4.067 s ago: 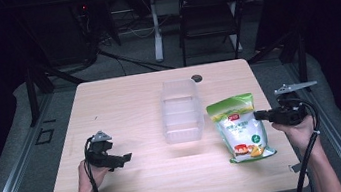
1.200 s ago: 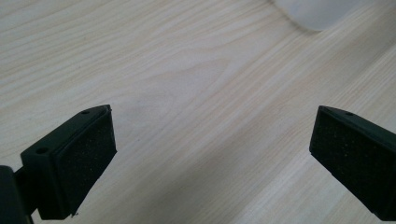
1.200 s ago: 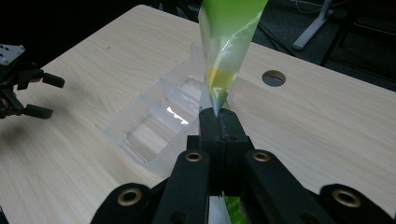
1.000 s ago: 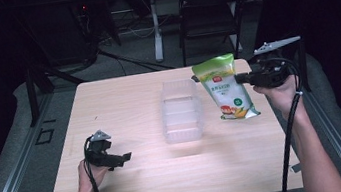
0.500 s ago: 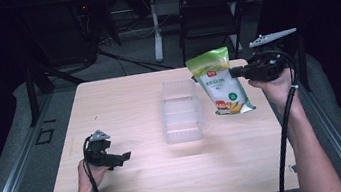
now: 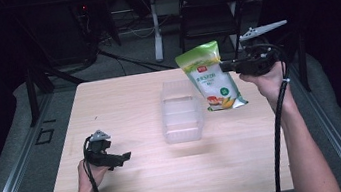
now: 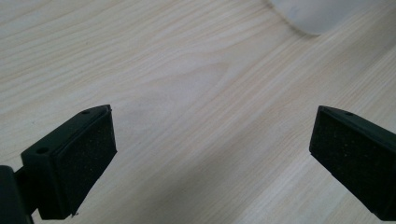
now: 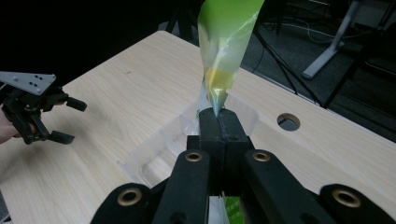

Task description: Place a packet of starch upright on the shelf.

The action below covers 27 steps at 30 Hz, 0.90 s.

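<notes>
A green and white snack bag hangs in the air over the right part of the table, just right of a clear plastic container. My right gripper is shut on the bag's right edge and holds it clear of the wood. In the right gripper view the jaws pinch the bag, with the container below. My left gripper rests near the table's front left, open, with bare wood between its pads.
The wooden table has a round cable hole near its far edge. A chair and a desk leg stand behind the table. Dark floor surrounds it.
My right gripper has lifted the bag off the table and carried it left and upward toward the container. The left gripper has stayed put.
</notes>
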Each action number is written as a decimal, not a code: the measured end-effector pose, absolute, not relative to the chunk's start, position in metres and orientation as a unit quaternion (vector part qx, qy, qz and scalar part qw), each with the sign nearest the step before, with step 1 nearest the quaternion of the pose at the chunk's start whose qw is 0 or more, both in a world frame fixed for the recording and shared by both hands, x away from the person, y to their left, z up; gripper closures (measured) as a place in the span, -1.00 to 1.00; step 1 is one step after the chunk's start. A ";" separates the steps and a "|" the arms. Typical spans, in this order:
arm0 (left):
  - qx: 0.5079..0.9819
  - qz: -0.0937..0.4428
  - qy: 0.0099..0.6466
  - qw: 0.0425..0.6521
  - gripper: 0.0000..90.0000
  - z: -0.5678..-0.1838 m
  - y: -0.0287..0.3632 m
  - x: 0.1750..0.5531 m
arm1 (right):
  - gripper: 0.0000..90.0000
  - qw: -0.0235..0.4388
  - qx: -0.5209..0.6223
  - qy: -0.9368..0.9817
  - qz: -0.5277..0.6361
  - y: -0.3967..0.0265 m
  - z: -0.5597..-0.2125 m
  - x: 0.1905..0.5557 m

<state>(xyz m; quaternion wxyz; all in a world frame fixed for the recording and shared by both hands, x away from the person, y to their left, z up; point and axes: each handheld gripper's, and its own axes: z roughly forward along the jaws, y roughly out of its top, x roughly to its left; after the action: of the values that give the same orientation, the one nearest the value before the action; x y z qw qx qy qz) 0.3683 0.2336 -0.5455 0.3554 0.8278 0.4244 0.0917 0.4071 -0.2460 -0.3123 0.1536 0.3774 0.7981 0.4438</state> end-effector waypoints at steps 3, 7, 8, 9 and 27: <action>0.826 0.094 0.425 0.357 -0.99 -0.546 0.233 0.368 | 1.00 0.151 0.370 0.800 0.447 -0.238 -0.309 0.409; 0.826 0.094 0.425 0.358 -0.99 -0.546 0.234 0.368 | 1.00 0.151 0.363 0.804 0.446 -0.230 -0.308 0.411; 0.826 0.094 0.425 0.358 -0.99 -0.546 0.234 0.368 | 1.00 0.151 0.363 0.804 0.446 -0.230 -0.308 0.411; 0.828 0.090 0.424 0.357 -0.99 -0.545 0.234 0.368 | 1.00 0.148 0.362 0.804 0.448 -0.228 -0.308 0.411; 0.828 0.094 0.421 0.357 -0.99 -0.545 0.235 0.368 | 1.00 0.131 0.336 0.818 0.449 -0.197 -0.313 0.422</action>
<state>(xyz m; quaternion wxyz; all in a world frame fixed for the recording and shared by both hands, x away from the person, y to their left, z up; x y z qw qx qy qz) 0.3678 0.2347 -0.5453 0.3575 0.8283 0.4211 0.0939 0.4216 -0.1965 -0.3133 0.1306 0.3360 0.8178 0.4486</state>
